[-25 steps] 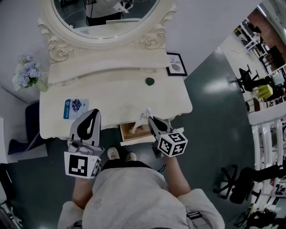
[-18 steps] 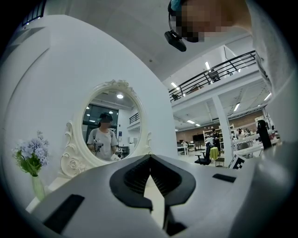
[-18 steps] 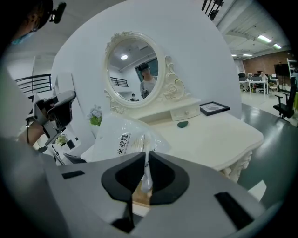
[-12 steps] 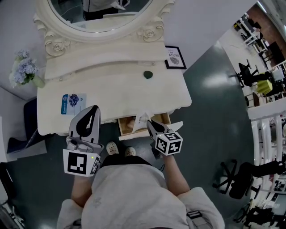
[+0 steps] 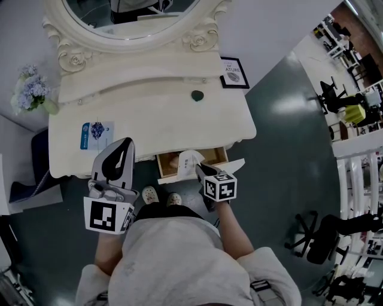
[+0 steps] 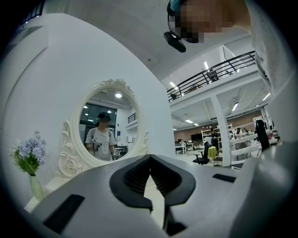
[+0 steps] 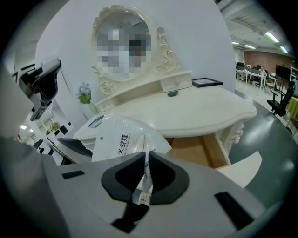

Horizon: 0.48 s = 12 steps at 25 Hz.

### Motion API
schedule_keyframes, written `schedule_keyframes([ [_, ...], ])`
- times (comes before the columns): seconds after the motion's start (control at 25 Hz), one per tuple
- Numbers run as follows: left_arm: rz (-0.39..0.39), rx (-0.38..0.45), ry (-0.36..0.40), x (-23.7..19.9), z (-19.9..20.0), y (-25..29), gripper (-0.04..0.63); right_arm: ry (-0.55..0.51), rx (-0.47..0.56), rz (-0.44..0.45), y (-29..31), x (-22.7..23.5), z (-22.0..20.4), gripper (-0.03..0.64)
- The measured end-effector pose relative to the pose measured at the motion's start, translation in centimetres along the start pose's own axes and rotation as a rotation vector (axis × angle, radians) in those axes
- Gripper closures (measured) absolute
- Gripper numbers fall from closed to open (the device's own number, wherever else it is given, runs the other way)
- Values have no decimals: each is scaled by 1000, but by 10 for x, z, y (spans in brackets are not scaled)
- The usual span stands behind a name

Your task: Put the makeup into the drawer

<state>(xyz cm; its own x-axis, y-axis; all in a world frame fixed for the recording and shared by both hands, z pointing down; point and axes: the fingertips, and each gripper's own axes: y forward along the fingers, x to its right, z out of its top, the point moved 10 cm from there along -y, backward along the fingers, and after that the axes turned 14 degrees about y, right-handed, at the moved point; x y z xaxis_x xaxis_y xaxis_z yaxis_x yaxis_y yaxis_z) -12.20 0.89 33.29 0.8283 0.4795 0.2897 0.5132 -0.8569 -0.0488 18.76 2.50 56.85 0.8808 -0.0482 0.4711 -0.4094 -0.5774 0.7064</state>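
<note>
White walls and a dark floor sit round a cream dressing table, with a big round mirror at its 12 o'clock side. A person stands at the 6 o'clock side with a gripper in each hand. The drawer is pulled out at about 5 o'clock of the table top, and I can see its brown wood inside. The right gripper points down at it. Its jaws are pinched tight on the edge of a white packet with some print on it. The packet sticks up at 11 o'clock from the jaws, right over the open drawer but not in it yet. I think the packet is thin, light and floppy, and maybe a bit slippery, so the flat sealed edge where it is pinched now looks like the best place to hold it. It should just drop in when let go. The left gripper waits at 9 o'clock from the drawer, with its jaws closed and nothing in them. A blue card lies on the table near it.
</note>
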Motion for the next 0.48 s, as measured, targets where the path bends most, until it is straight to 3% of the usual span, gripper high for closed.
schedule_keyframes([
  [0.48, 17, -8, 8, 0, 0, -2, 581, -16, -199, -125, 20, 12, 4, 584],
])
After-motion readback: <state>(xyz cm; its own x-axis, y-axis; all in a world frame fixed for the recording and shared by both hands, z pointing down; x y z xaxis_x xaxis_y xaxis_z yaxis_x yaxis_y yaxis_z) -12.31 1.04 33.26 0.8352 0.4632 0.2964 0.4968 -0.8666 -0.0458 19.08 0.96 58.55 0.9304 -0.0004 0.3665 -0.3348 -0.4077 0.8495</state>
